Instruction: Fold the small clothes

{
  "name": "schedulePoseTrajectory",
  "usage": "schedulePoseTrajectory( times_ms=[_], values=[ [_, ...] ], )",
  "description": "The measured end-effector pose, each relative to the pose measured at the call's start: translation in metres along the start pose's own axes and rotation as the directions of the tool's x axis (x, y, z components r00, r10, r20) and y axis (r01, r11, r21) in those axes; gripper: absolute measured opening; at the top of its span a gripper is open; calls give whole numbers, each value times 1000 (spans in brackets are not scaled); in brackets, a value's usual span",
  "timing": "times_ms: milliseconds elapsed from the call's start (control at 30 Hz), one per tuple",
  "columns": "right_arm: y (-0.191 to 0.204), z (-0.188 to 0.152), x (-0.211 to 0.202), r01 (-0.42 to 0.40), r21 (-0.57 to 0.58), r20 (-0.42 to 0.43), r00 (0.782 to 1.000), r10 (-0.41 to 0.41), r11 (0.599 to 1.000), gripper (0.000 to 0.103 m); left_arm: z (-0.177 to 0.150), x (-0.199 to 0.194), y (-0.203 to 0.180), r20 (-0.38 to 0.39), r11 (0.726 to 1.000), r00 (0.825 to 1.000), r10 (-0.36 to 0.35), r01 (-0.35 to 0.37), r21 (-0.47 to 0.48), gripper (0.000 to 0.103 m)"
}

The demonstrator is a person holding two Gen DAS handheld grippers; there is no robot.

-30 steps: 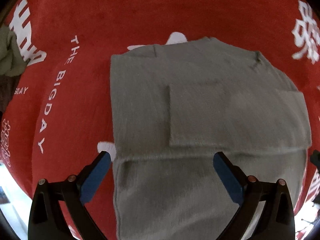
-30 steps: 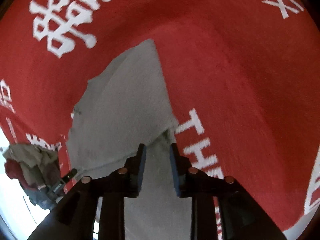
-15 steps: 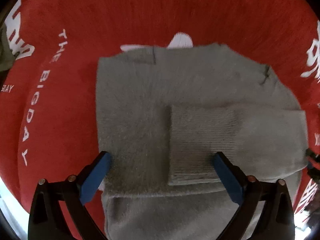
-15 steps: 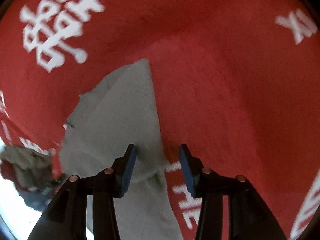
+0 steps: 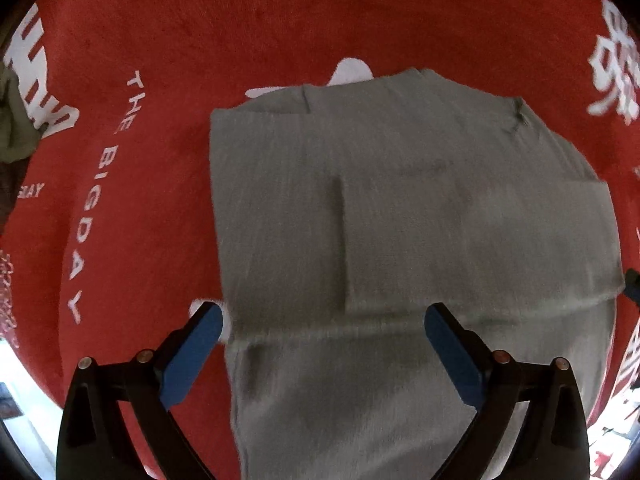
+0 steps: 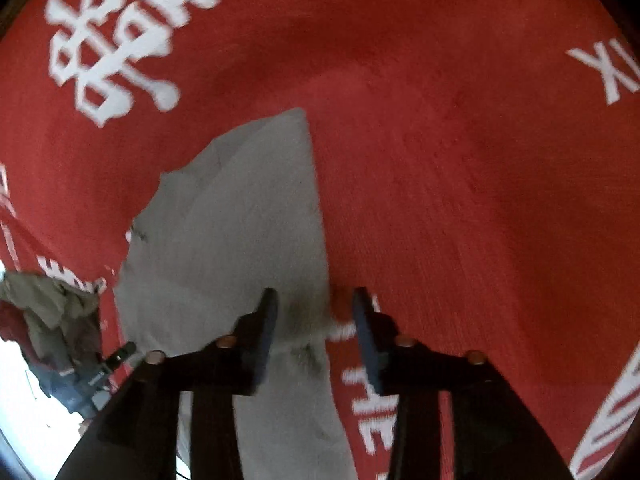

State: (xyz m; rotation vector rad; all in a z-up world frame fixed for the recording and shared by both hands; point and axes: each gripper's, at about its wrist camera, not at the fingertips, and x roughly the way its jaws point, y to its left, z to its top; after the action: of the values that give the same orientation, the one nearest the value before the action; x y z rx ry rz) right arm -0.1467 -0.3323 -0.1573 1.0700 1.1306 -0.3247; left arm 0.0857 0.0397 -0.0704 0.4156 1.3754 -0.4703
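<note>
Left tongs wide apart above grey sweater, gripping nothing; right tongs half apart (straddling sweater's edge). Red cloth bare beyond.

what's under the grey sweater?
The grey sweater lies on a red cloth with white lettering. White print pokes out at its far edge and by its left edge. Whatever else is printed beneath it is covered.
</note>
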Motion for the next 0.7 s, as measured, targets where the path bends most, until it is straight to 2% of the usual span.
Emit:
schedulePoseTrajectory(
  times_ms=[233,267,333,400,500,567,700],
  values=[
    [31,-52,-30,43,-73,-13,999,-44,996,48,-41,-39,-5,-28,999,1000,3,-2,41,102],
    [34,-59,-33,43,-76,-20,999,-45,996,52,-47,-43,-7,-34,999,999,2,-1,43,102],
    [46,-77,-36,41,-88,-38,998,-45,995,57,-58,-51,-10,-44,999,999,-29,31,45,102],
    [58,-90,-38,40,-105,-49,998,-46,994,57,-65,-57,-6,-44,997,998,-48,51,51,102],
    [77,-112,-38,44,-144,-62,997,-53,989,69,-73,-60,-6,-84,995,994,-70,75,64,102],
    [83,-125,-44,48,-173,-61,996,-59,984,82,-80,-62,-7,-100,994,992,-73,80,70,102],
    [102,-148,-46,86,-249,-36,995,-98,965,88,-93,-68,-12,-120,993,991,-59,71,93,102]
  ],
)
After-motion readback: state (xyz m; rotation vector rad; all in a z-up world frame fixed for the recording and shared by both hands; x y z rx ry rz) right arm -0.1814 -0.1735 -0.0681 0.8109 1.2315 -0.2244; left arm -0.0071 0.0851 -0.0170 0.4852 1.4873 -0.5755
